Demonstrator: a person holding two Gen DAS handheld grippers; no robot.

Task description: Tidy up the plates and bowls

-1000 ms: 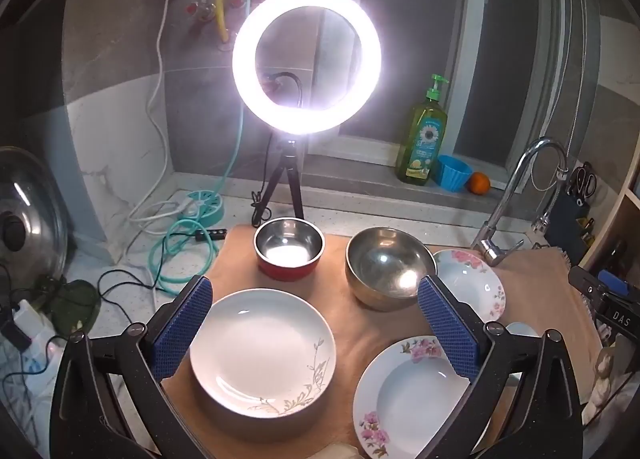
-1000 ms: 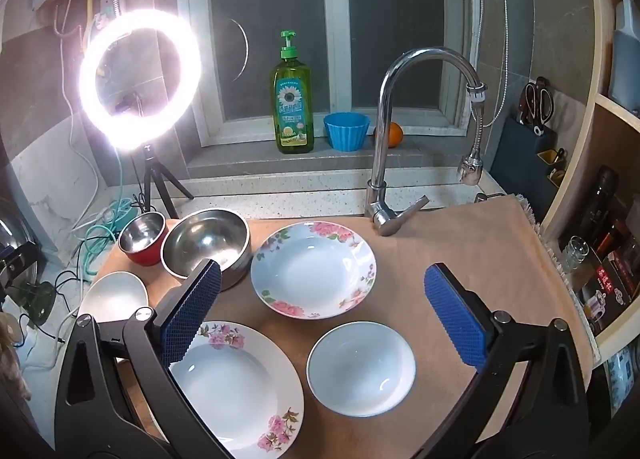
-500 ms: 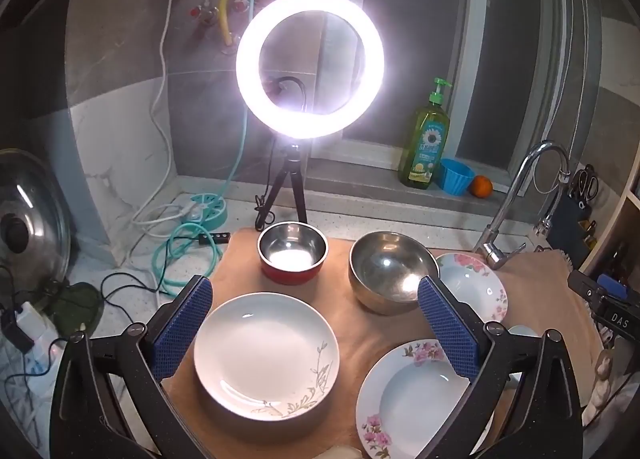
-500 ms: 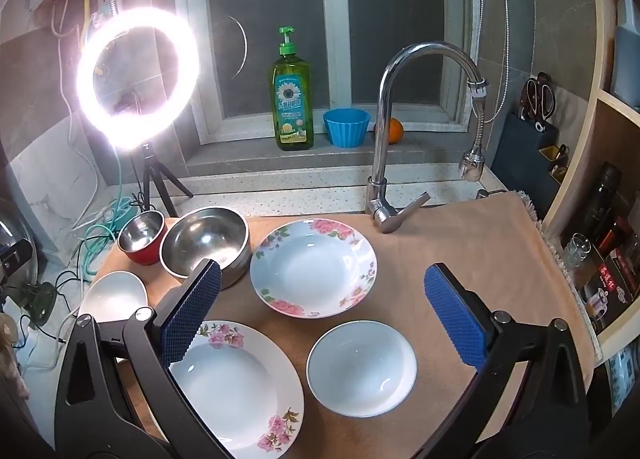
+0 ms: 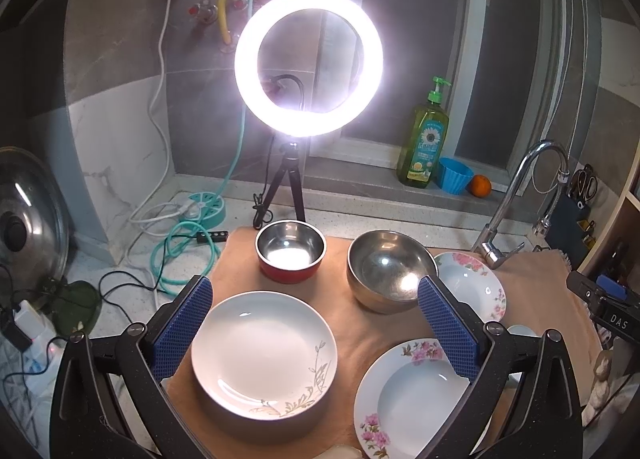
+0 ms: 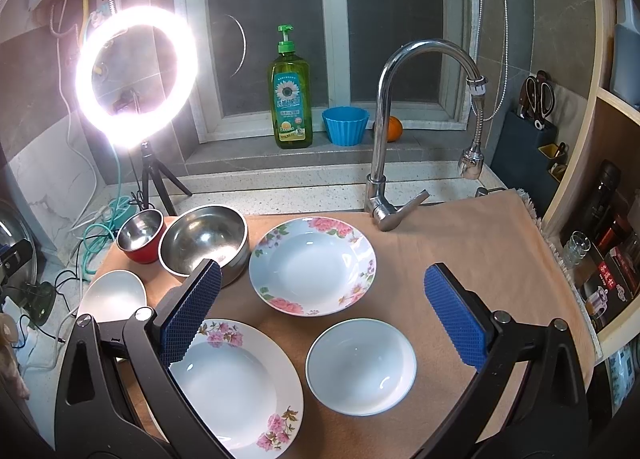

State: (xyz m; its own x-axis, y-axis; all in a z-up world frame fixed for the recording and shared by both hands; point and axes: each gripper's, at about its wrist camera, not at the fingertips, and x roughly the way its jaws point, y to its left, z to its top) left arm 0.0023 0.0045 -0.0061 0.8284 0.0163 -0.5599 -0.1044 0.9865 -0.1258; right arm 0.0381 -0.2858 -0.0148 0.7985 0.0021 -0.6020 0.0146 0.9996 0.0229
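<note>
Both grippers are just hanging above the counter (image 6: 460,243), tilted down toward the dishes. The left hand-held gripper (image 5: 316,323) has its jaws spread wide with nothing between them, sitting over the white plate with the leaf sprig (image 5: 264,353). The right hand-held gripper (image 6: 324,309) is spread wide too, empty, above the small white bowl (image 6: 361,366) and the near floral plate (image 6: 240,387).

Far side of the tan cloth: red bowl (image 5: 291,250), big steel bowl (image 5: 386,269) just beside it, then the far floral plate (image 6: 313,270) near the faucet (image 6: 384,163).

The ring light (image 5: 308,61) glare washes out the wall around it. In the left view the small white bowl is mostly hidden behind the right finger, and the near floral plate gets cut off at the bottom edge.
</note>
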